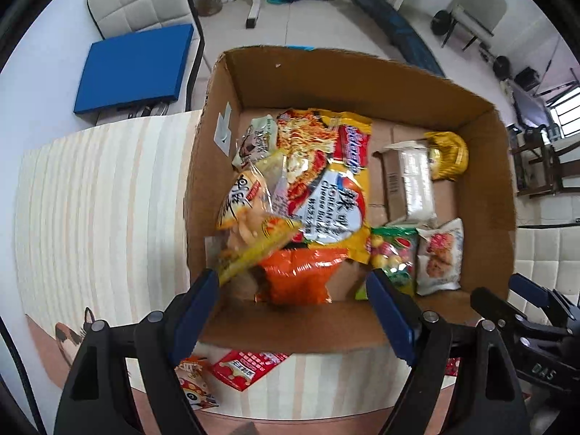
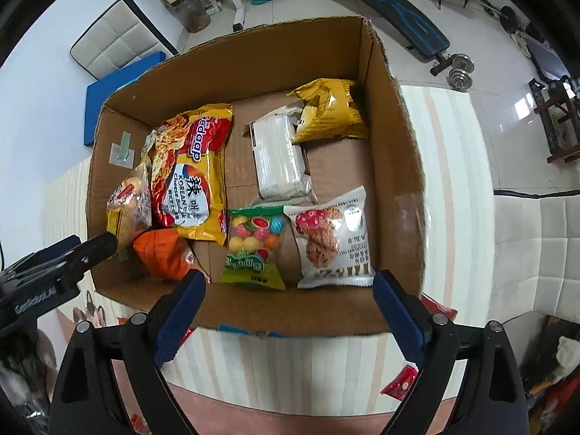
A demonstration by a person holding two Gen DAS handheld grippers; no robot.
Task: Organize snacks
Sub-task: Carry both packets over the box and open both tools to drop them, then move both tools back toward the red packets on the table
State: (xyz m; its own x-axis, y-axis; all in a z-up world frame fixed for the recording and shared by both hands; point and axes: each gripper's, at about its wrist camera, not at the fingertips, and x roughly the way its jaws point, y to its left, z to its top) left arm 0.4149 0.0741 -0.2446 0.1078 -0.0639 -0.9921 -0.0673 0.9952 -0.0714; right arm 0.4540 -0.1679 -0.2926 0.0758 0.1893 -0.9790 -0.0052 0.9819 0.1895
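An open cardboard box (image 1: 482, 152) (image 2: 398, 137) stands on a striped table and holds several snack packs: a yellow noodle pack (image 1: 326, 181) (image 2: 195, 170), an orange pack (image 1: 301, 279) (image 2: 163, 253), a candy bag (image 2: 253, 246), a cookie pack (image 2: 333, 235), a white pack (image 2: 279, 156) and a gold pack (image 2: 330, 112). My left gripper (image 1: 293, 286) is open over the box's near left corner; a yellow cracker bag (image 1: 246, 217) (image 2: 128, 210) lies at its left fingertip, loose between the jaws. My right gripper (image 2: 290, 286) is open and empty at the box's near wall.
Loose snack packs lie on the table in front of the box: a red pack (image 1: 246, 366), a cartoon pack (image 1: 195, 388), red packs (image 2: 402, 384) at the right. A blue pad (image 1: 134, 69) on a white chair sits beyond the table. Gym gear stands behind.
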